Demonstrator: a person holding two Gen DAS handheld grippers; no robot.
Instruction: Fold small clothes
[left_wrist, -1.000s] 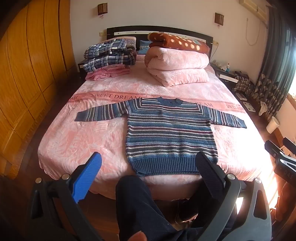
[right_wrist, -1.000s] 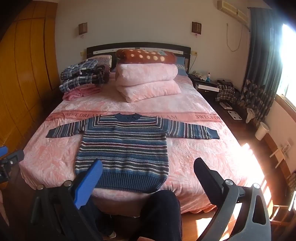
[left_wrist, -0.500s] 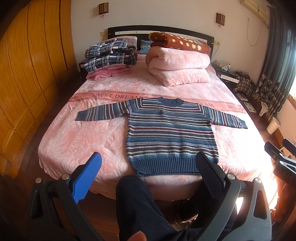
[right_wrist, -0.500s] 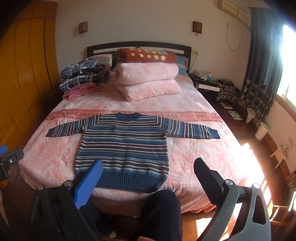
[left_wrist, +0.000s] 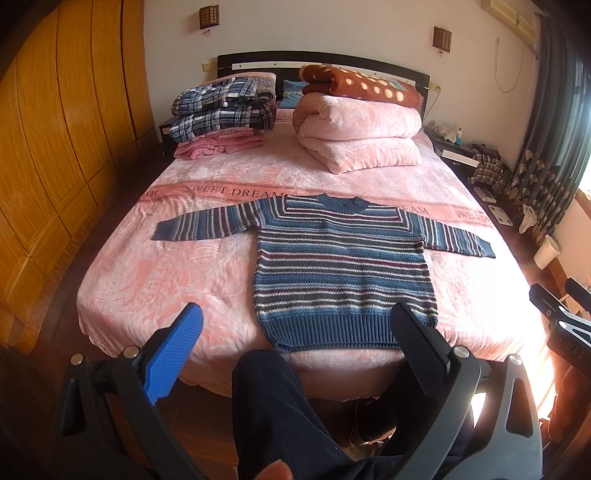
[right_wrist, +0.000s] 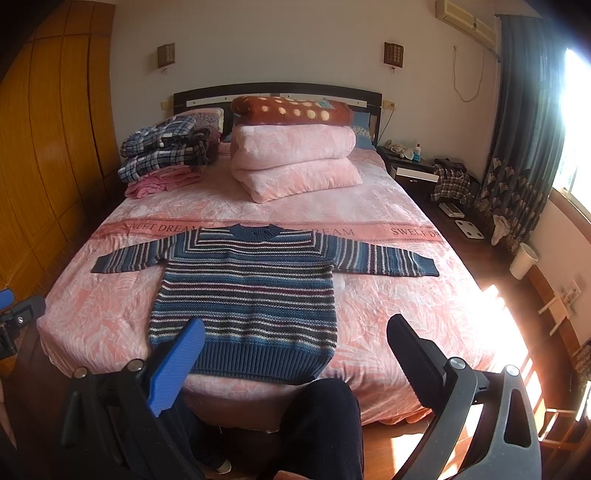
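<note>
A blue striped knit sweater (left_wrist: 341, 266) (right_wrist: 247, 295) lies flat, face up, on the pink bed (left_wrist: 177, 266) (right_wrist: 388, 295), both sleeves spread sideways and its hem at the near edge. My left gripper (left_wrist: 295, 325) is open and empty, held back from the foot of the bed, a little short of the hem. My right gripper (right_wrist: 295, 336) is also open and empty, likewise short of the hem. The right gripper's body shows at the right edge of the left wrist view. A person's dark trouser leg (left_wrist: 280, 413) (right_wrist: 325, 424) fills the space below each gripper.
At the headboard end sit a stack of plaid and pink folded clothes (left_wrist: 221, 114) (right_wrist: 166, 158) and a folded pink duvet under a brown spotted blanket (left_wrist: 360, 125) (right_wrist: 295, 155). A wooden wardrobe (left_wrist: 55, 129) lines the left. Nightstand, scales and a white bin (right_wrist: 522, 260) stand right of the bed.
Both grippers stay open and almost still; the views have only drifted slightly. The sweater has not moved.
</note>
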